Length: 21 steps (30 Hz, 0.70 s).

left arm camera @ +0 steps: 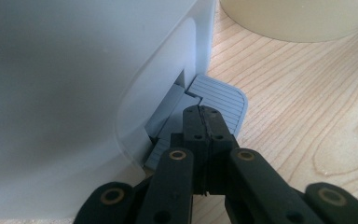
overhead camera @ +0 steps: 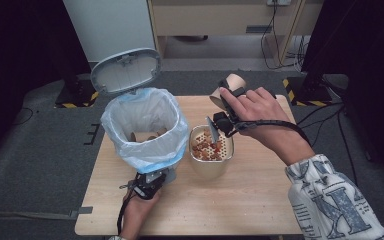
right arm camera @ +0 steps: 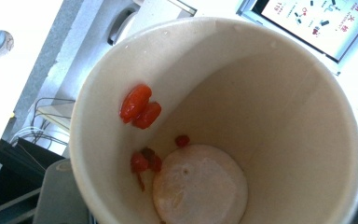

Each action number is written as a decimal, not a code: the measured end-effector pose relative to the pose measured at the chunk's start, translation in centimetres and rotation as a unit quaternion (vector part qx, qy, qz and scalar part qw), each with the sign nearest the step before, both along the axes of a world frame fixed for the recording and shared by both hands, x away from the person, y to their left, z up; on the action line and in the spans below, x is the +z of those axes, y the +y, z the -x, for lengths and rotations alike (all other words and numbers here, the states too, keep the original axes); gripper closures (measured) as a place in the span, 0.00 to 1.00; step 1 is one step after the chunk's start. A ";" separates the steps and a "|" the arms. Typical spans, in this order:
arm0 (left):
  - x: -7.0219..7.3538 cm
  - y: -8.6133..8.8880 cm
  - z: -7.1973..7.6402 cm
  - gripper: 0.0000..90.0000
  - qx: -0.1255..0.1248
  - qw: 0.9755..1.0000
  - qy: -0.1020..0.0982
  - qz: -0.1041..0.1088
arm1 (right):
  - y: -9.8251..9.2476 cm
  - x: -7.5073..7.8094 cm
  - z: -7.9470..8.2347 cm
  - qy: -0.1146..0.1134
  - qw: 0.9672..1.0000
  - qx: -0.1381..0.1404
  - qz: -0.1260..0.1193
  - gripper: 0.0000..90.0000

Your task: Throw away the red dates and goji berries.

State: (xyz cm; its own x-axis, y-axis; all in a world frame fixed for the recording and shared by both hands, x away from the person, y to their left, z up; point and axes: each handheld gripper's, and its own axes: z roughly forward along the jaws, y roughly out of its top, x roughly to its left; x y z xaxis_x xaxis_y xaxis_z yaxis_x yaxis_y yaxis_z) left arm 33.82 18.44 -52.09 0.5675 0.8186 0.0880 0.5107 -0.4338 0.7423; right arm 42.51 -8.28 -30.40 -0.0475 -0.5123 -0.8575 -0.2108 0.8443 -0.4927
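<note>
On the wooden table (overhead camera: pixel 260 200), closed left tongs (left arm camera: pixel 200 112) pressed the grey pedal (left arm camera: pixel 221 95); right tongs (overhead camera: pixel 219 121) gripped the light, crushable paper cup (right arm camera: pixel 261 116), best held at its rim.

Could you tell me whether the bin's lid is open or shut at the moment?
Open: the grey lid stands tilted up behind the bin, baring the liner bag, while the shut left gripper presses the pedal.

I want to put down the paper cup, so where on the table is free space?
Free: the table in front of the strainer bowl toward the near right corner, and the near left corner beside the left gripper. Crowded: the middle, where bin and bowl stand close.
</note>
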 end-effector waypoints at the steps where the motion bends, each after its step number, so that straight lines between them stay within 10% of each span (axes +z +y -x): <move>1: 0.0 0.0 0.0 0.99 0.000 1.000 0.000 0.001 | 0.0 0.0 0.0 0.000 1.000 -0.001 -0.003 0.35; 6: 0.0 0.0 0.0 0.99 -0.001 1.000 0.000 0.000 | -0.2 -0.3 -0.2 0.015 1.000 -0.002 -0.018 0.35; 13: 0.0 0.0 0.0 0.99 -0.002 1.000 0.001 0.000 | -1.3 -1.2 -0.9 0.069 0.992 -0.020 -0.103 0.35; 21: 0.0 0.0 0.0 0.99 0.000 1.000 0.000 0.001 | -2.7 -2.0 -1.8 0.126 0.974 -0.037 -0.187 0.35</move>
